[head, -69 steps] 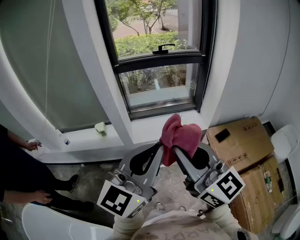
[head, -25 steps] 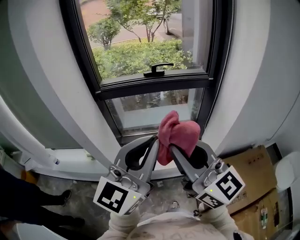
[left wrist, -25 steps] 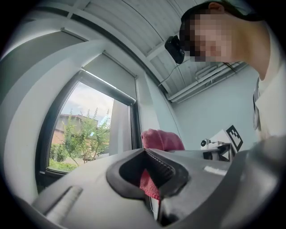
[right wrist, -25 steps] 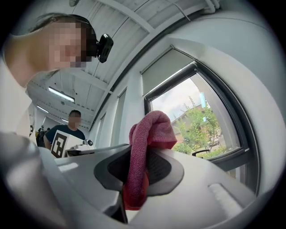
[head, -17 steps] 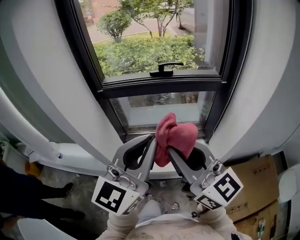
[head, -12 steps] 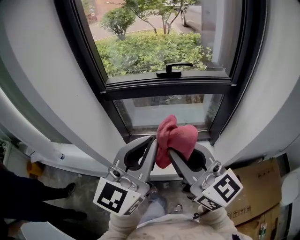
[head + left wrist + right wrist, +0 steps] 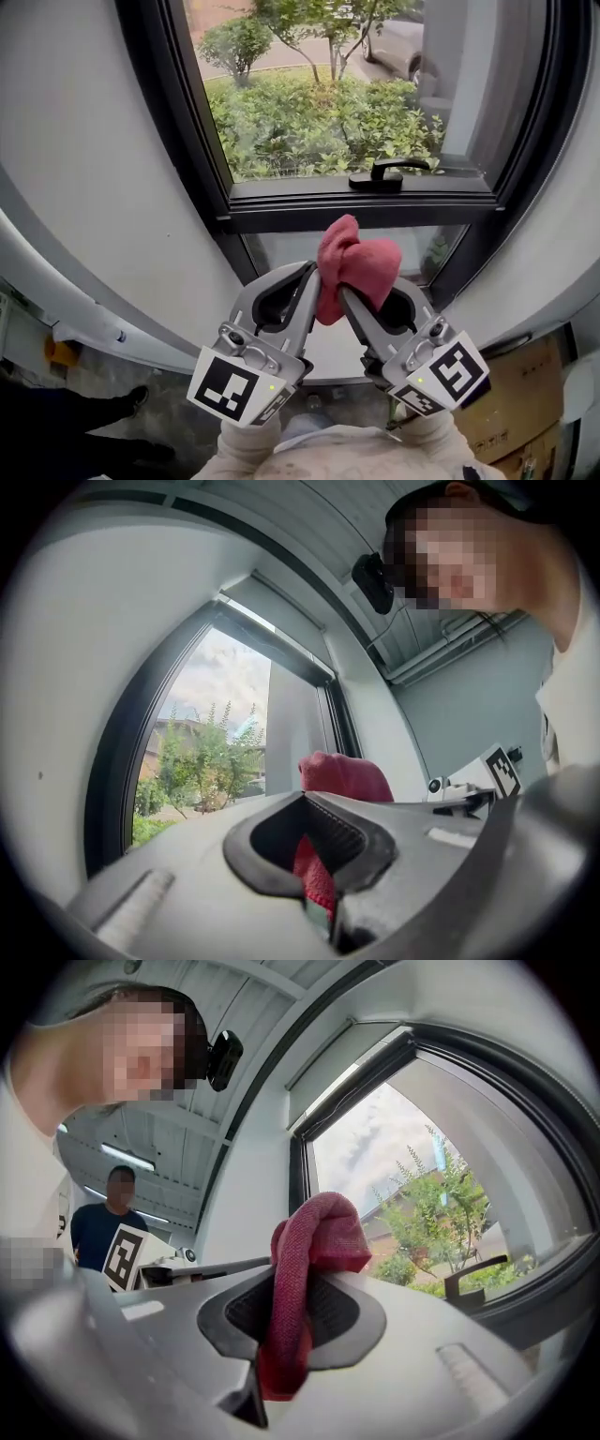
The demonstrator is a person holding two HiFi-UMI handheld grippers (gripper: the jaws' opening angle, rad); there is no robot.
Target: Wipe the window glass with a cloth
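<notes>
Between the two grippers a red cloth [image 7: 354,265] is held up in front of the window, just under the black handle [image 7: 384,174] on the dark frame [image 7: 309,208]. It is pinched from both sides: the jaws of the left gripper [image 7: 312,281] are pressed on its left part, and the jaws of the right gripper [image 7: 349,298] are pressed on its right part. From the left gripper view the cloth [image 7: 319,878] is seen squeezed tight between the jaws, and from the right gripper view a fold of it [image 7: 289,1307] is seen hanging down between them. The bunched top of the cloth is pushed up above both grippers. Whether the glass [image 7: 281,56] is touched by the cloth cannot be told. Green bushes [image 7: 319,122] and a car [image 7: 408,47] are seen through the glass, and a brown box [image 7: 530,398] is seen at the lower right
</notes>
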